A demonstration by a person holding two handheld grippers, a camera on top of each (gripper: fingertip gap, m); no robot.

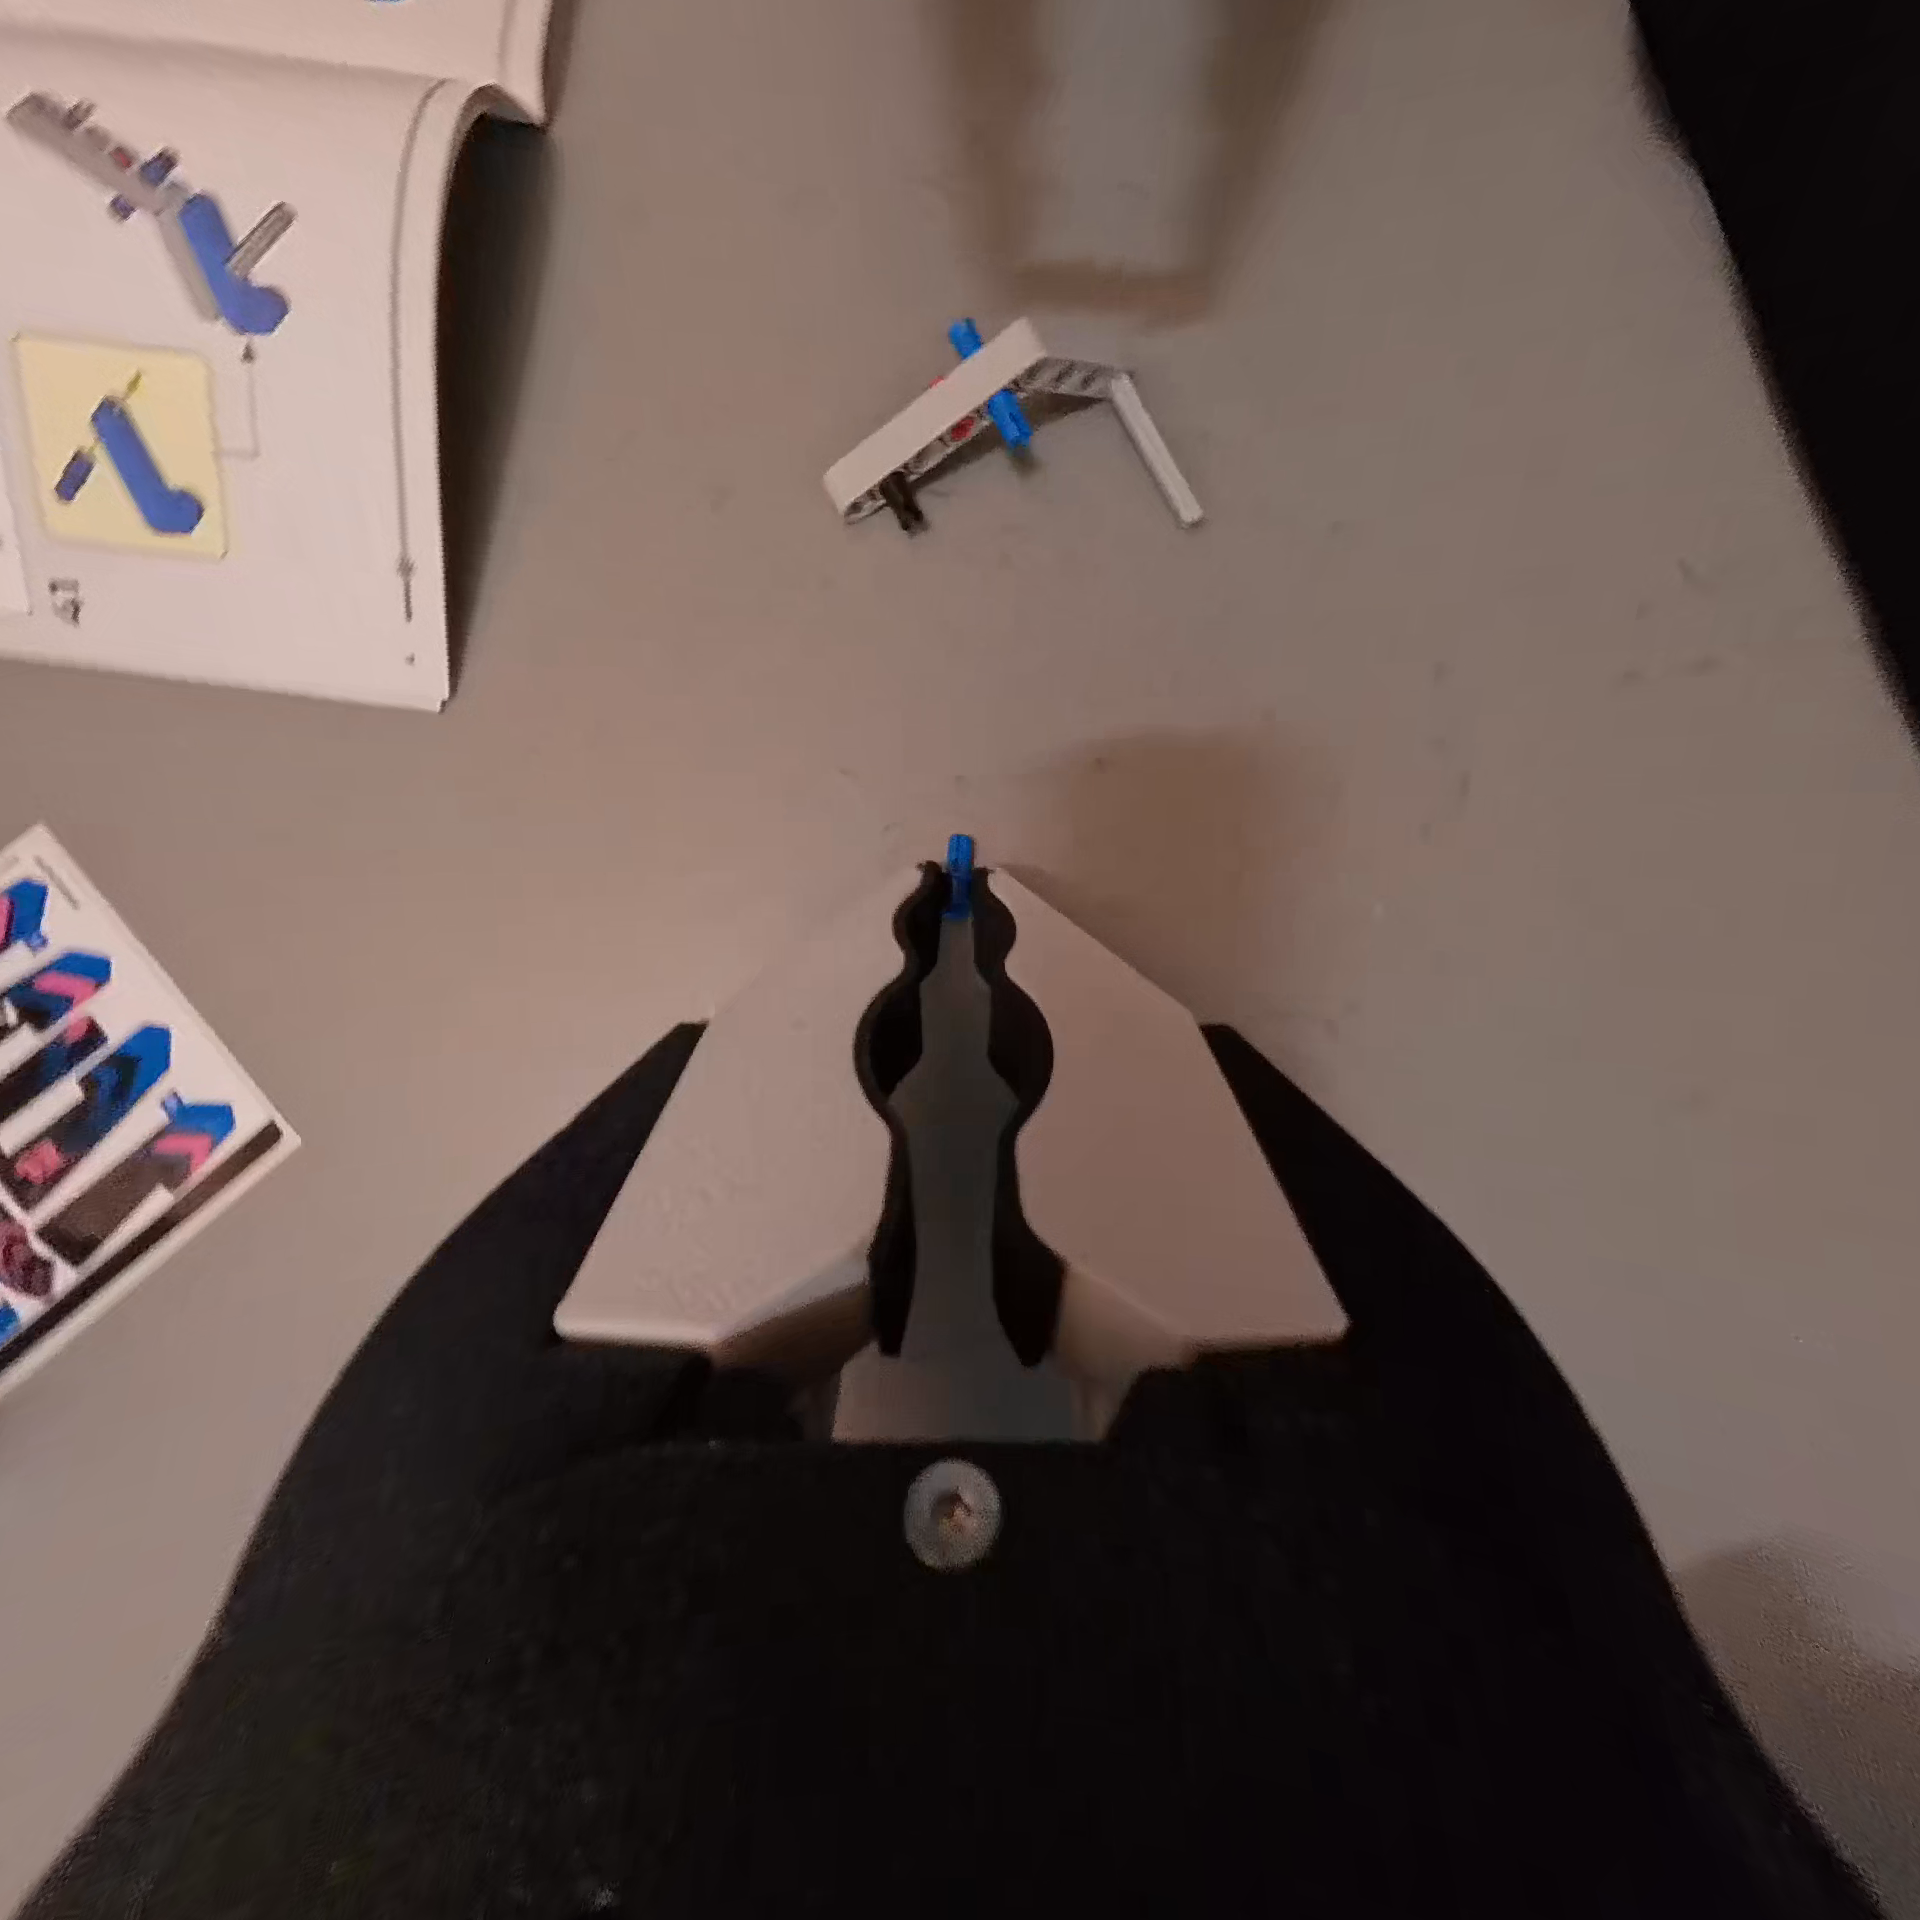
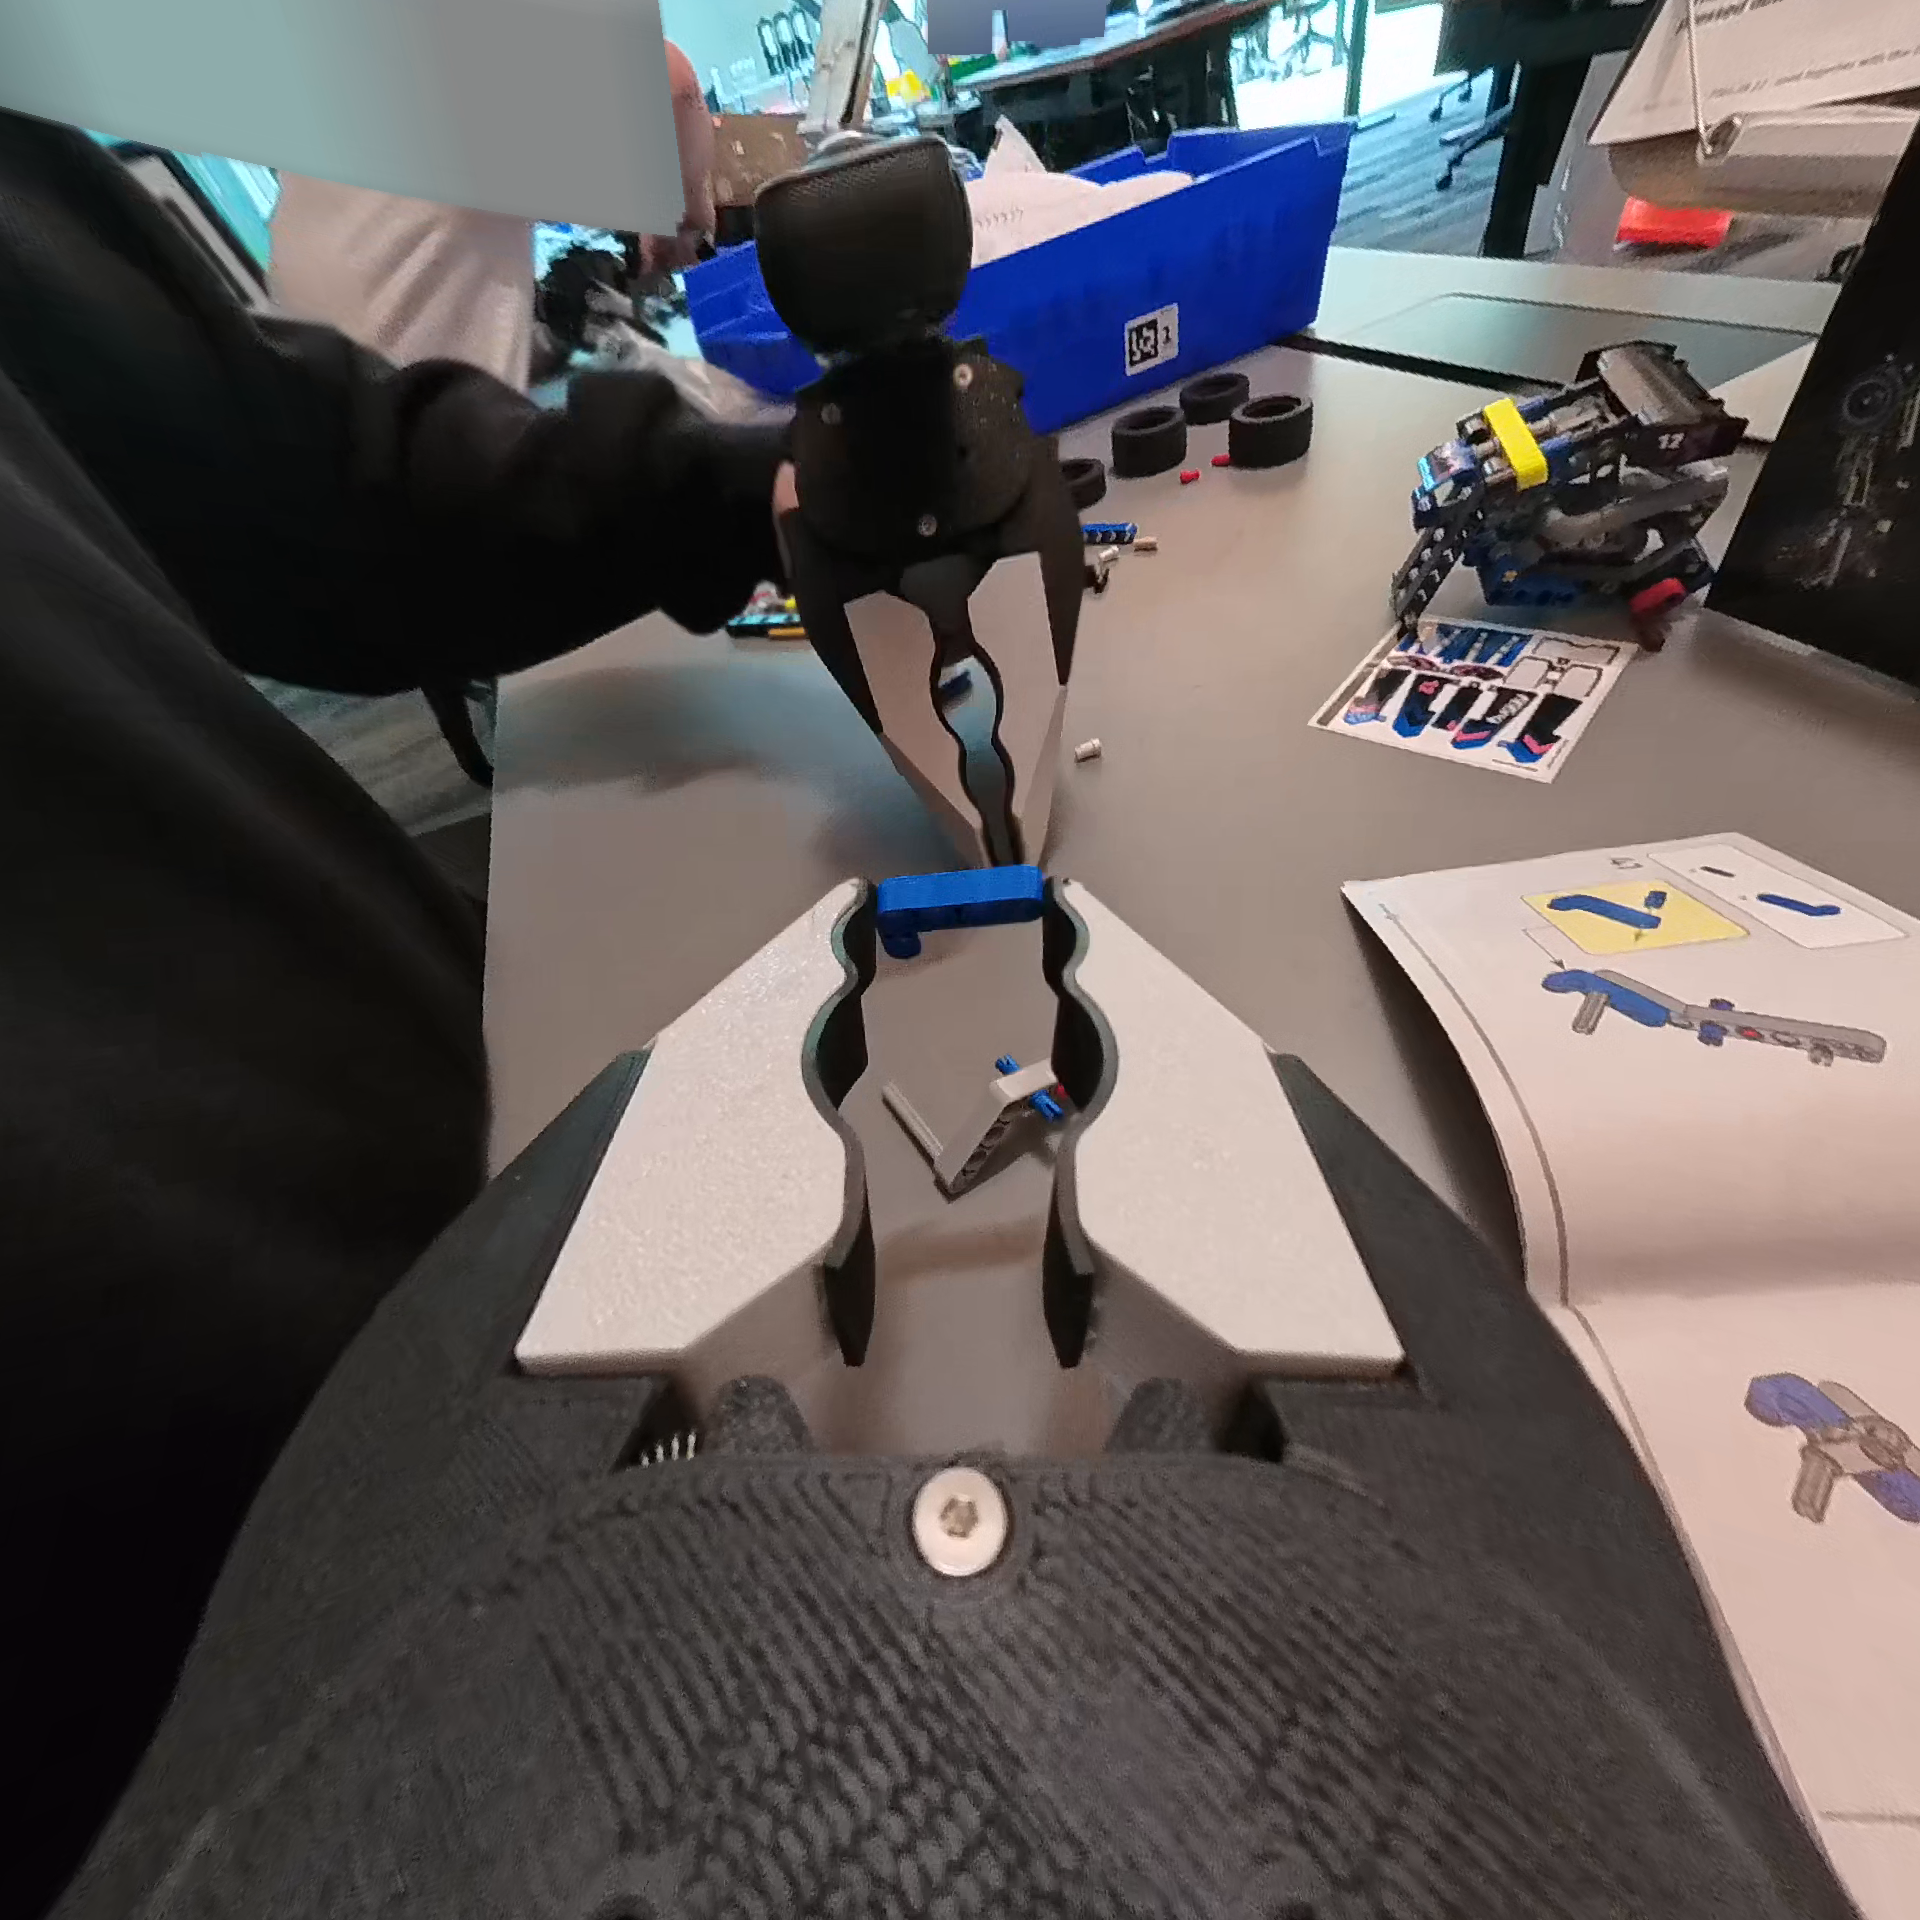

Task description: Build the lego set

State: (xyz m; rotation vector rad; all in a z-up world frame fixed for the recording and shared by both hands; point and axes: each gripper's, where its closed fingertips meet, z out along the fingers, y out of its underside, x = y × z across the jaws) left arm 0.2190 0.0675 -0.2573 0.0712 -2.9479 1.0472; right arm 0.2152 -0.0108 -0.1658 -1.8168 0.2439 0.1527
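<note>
On a grey tabletop (image 2: pixel 1195 831), an open instruction booklet (image 2: pixel 1662 1091), a sticker sheet (image 2: pixel 1470 701), loose black tyres (image 2: pixel 1148 440), a blue bin (image 2: pixel 1143 270) and a half-built blue car (image 2: pixel 1558 499) surround the work. The left claw (image 1: pixel 958 878), pressed together, pinches a small blue pin (image 1: pixel 959 857) that pokes straight out past its tips. The right claw (image 2: pixel 961 894) grips a blue L-shaped beam (image 2: pixel 956 899) crosswise between its tips, long axis level, short leg hanging at the left. The left claw's tips meet that beam from beyond. A white angled beam (image 1: pixel 966 426) with pins lies flat on the tabletop beyond the left claw, untouched.
</note>
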